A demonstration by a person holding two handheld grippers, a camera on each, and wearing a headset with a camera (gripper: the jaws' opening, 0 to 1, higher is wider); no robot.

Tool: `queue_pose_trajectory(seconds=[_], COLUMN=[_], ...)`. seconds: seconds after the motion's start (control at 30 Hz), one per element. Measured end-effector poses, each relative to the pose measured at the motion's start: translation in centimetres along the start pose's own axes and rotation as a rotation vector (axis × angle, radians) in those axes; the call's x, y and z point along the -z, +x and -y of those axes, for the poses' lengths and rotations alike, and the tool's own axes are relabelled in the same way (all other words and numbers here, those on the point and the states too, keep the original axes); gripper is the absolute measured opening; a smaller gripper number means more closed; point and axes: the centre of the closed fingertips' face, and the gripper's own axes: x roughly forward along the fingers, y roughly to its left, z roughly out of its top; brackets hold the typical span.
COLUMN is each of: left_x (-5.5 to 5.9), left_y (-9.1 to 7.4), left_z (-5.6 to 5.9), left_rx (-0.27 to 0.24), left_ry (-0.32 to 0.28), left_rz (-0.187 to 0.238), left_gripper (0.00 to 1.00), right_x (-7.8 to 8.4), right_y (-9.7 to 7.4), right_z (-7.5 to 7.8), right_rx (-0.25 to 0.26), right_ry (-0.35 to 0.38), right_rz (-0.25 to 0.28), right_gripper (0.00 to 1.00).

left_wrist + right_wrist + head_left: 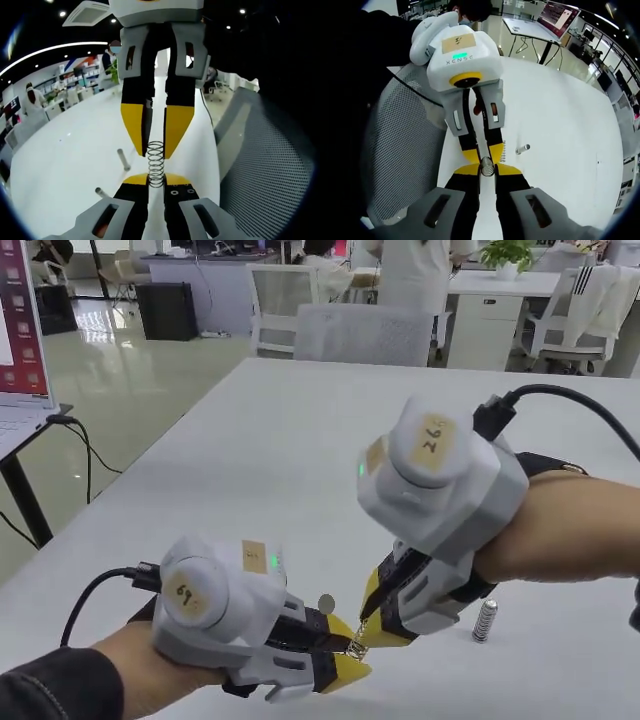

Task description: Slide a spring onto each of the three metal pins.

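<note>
Two grippers meet tip to tip over the white table (250,460), with a spring between them.
The right gripper (487,172) has its jaws clamped on the spring (156,162). The left gripper (156,181) has its jaws pinched on what looks like a pin (481,150) entering it. Bare pins (123,159) lie on the table and a spare spring (485,620) waits nearby, so seemingly no pin is finished.

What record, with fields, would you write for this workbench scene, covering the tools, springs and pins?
left tool: jaws closed on one end of the held spring
right tool: jaws closed on its other end
spare spring: upright on the table, apart from both tools
pins: far pin and near pin on the table, no spring on either
</note>
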Motion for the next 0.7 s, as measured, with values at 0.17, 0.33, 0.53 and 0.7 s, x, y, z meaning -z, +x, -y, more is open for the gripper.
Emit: queue_pose_trajectory(seconds=[0.17,0.33,0.53,0.7], left_x=[0.08,0.18,-0.13,-0.45], left_y=[0.01,0.04,-0.02,-0.01], left_z=[-0.01,0.02,-0.05,0.03], left_rx=[0.000,0.002,0.000,0.002], left_ry=[-0.002,-0.002,0.000,0.001], left_rz=[-0.002,-0.004,0.009,0.022], left_gripper=[0.02,0.02,0.02,0.02], right_x=[0.13,0.26,0.66,0.73], right_y=[0.06,0.29,0.85,1.01], right_z=[-0.03,-0.15,-0.15,-0.13], right_rx=[-0.005,-0.014,-0.025,-0.030], right_ry=[0.002,0.010,0.023,0.037], right_rz=[0.000,0.005,0.007,0.014], right_gripper=[0.09,0.12,0.11,0.10])
